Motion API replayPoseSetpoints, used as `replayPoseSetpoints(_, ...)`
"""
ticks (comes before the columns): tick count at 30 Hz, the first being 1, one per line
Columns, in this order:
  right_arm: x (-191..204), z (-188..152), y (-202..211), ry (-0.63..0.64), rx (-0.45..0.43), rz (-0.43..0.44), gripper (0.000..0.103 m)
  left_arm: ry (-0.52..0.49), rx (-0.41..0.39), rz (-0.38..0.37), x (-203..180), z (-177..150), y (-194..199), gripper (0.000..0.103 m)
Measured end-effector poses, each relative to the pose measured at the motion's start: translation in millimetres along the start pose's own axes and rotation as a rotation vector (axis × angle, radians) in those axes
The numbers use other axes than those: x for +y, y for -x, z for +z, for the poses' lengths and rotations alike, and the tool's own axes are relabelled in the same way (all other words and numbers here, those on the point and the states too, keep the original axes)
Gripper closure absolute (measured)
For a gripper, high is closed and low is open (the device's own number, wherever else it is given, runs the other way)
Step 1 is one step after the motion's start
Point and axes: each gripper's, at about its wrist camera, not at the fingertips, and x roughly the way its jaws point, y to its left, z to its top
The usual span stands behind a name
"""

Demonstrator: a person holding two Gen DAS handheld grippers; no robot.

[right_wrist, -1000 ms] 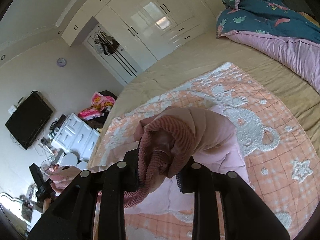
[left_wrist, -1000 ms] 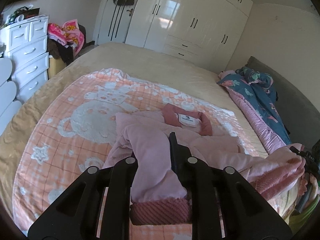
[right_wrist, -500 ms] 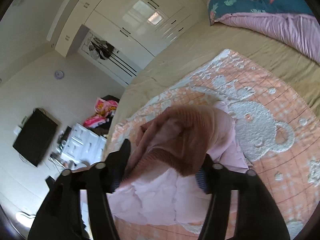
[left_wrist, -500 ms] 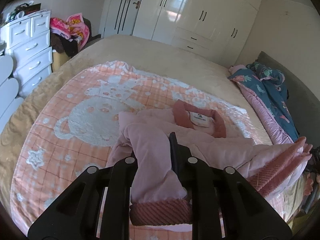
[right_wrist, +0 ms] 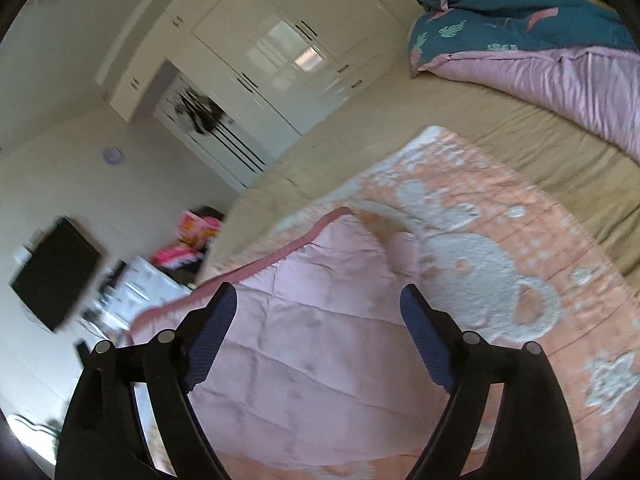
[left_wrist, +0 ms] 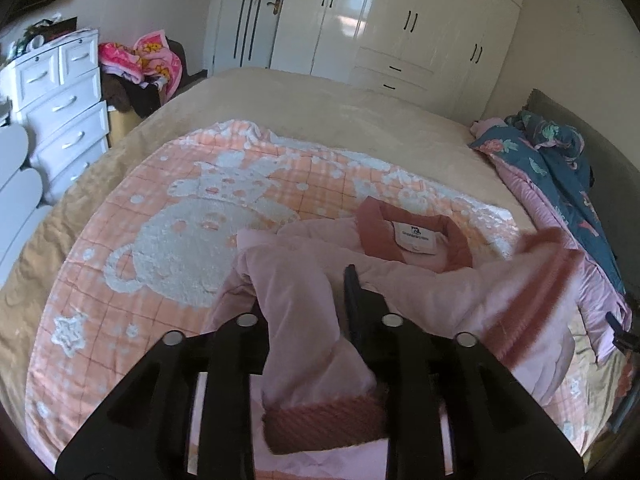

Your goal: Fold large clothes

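Observation:
A pink padded jacket [left_wrist: 436, 292] with a darker ribbed collar [left_wrist: 412, 236] lies on the orange bear blanket [left_wrist: 168, 248]. Its sleeve [left_wrist: 304, 320] runs between the fingers of my left gripper [left_wrist: 304, 292], ribbed cuff [left_wrist: 324, 420] hanging nearest the camera. The jaws are opening, but the sleeve still sits pinched in the narrow gap. The left finger is hidden behind the cloth. In the right wrist view my right gripper [right_wrist: 318, 292] stands wide and still opening above the jacket's quilted panel [right_wrist: 320, 340], with nothing between its pads [right_wrist: 212, 340]. The ribbed hem [right_wrist: 280, 256] runs up to the left.
The blanket covers a tan bed [left_wrist: 320, 108]. A teal and pink quilt [left_wrist: 560, 184] is bunched at the bed's right side. White drawers [left_wrist: 60, 112] and a heap of clothes [left_wrist: 148, 60] stand on the left. White wardrobes [left_wrist: 400, 28] line the far wall.
My right gripper has opened and let go of the ribbed hem, which has dropped flat onto the blanket. The left gripper has sunk toward the bed and its grip on the sleeve has loosened.

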Motion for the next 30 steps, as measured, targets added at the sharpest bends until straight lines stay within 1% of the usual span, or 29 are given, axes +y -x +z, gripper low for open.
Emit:
replayPoseSetpoints(2, -3, -6, -8, 0.015, 0.020, -0.027, 0.020, 0.002, 0.006, -0.002, -2, -1, -3, 0.074)
replayPoseSetpoints(3, -4, -9, -10, 0.019, 0.028, -0.033, 0.020, 0.002, 0.007, -0.003, -3, -1, -4, 0.071)
replayPoseSetpoints(6, -5, -17, -19, 0.033, 0.051, -0.047, 0.019, 0.005, 0.002, -0.015, -5, -2, -4, 0.054)
replayPoseSetpoints(7, -6, -20, -23, 0.034, 0.061, -0.047, 0.019, 0.011, 0.000, -0.025, -5, -1, -3, 0.043)
replayPoseSetpoints(8, -6, -22, -24, 0.034, 0.067, -0.046, 0.019, 0.020, -0.002, -0.038, -5, -1, -2, 0.036)
replayPoseSetpoints(12, -2, -27, -25, 0.036, 0.078, -0.039, 0.016, 0.020, -0.010, -0.052, -9, -1, 2, 0.029)
replayPoseSetpoints(14, 2, -27, -23, 0.041, 0.079, -0.033, 0.016, 0.018, -0.016, -0.064, -11, -1, 7, 0.019)
replayPoseSetpoints(16, 5, -27, -20, 0.051, 0.078, -0.032, 0.015, 0.011, -0.027, -0.068, -15, 0, 13, 0.018)
replayPoseSetpoints(22, 20, -26, -3, 0.084, 0.064, -0.014, 0.014, -0.014, -0.070, -0.071, -23, 2, 33, 0.010)
replayPoseSetpoints(25, 30, -26, 6, 0.116, 0.054, -0.011, 0.014, -0.041, -0.099, -0.068, -29, 3, 44, 0.010)
replayPoseSetpoints(30, 41, -28, 15, 0.160, 0.044, -0.036, 0.011, -0.077, -0.131, -0.061, -37, 2, 62, 0.009)
